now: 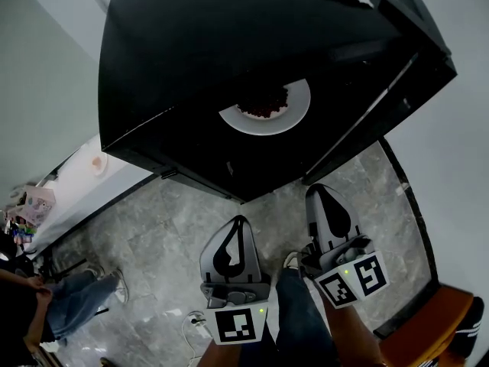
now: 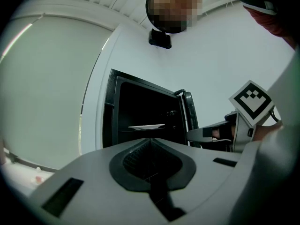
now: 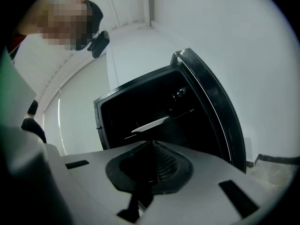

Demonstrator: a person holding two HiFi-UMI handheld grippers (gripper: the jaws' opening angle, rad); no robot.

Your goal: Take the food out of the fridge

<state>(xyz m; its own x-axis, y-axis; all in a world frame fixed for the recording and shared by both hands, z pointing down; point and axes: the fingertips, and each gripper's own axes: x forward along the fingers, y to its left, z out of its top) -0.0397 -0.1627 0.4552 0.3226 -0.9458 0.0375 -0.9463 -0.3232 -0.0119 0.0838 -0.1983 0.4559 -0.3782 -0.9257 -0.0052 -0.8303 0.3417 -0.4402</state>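
I stand in front of the fridge (image 1: 191, 67) with its door (image 1: 397, 60) swung wide to my right, so I judge the opening step done and the reach for the food the step in hand. The food (image 1: 263, 102), a dark heap, sits on a white plate (image 1: 265, 113) on a shelf inside the dark cavity, and both gripper views show the plate edge-on, straight ahead of the jaws. My left gripper (image 1: 241, 219) and right gripper (image 1: 317, 188) hang low in front of the fridge, well apart from the plate, side by side. Each has its jaws pressed together with nothing between them. The next move, as I see it, calls for spreading the jaws of at least one gripper, bringing it level with the shelf and sliding it in until the plate's near rim lies between the jaws. The rim is thin and the food is piled loose, so I would want a flat, firm pinch and a level pull outward. The right gripper must also keep clear of the door.
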